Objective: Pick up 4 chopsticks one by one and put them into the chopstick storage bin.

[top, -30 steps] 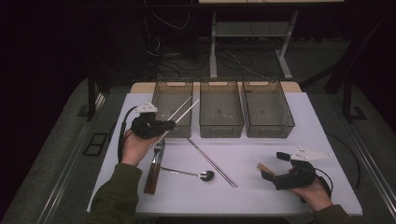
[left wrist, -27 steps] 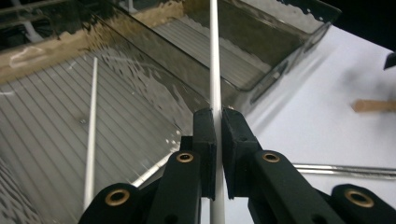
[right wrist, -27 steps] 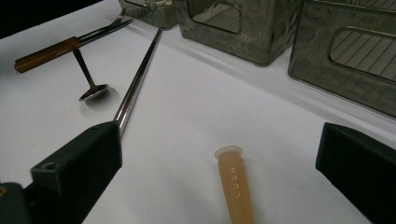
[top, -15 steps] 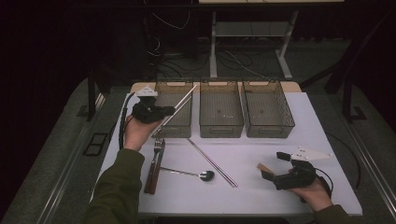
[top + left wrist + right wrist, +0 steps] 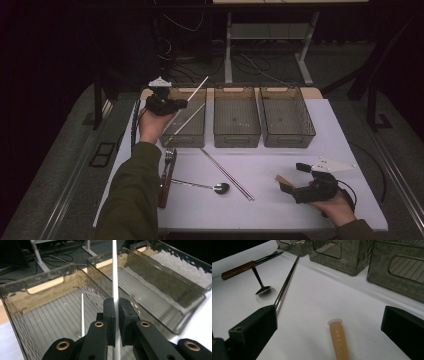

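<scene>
My left gripper (image 5: 181,104) (image 5: 117,305) is shut on a thin white chopstick (image 5: 199,86) (image 5: 115,272), held above the left bin (image 5: 172,141) (image 5: 15,315). The stick slants up and to the right over that bin. A second white chopstick (image 5: 186,123) (image 5: 82,312) lies inside the same bin. My right gripper (image 5: 293,178) (image 5: 328,311) rests open near the table's front right. A tan handle marked LUSN (image 5: 283,179) (image 5: 339,340) lies on the table between its jaws, untouched.
Middle bin (image 5: 236,135) and right bin (image 5: 287,137) stand beside the left one. On the white table lie a wood-handled fork (image 5: 166,175) (image 5: 239,269), a spoon (image 5: 205,186) (image 5: 262,290) and metal chopsticks (image 5: 227,174) (image 5: 287,282).
My left gripper has carried the white chopstick away from me and slightly up, from the table in front of the left bin to above it. The right gripper has stayed put.
</scene>
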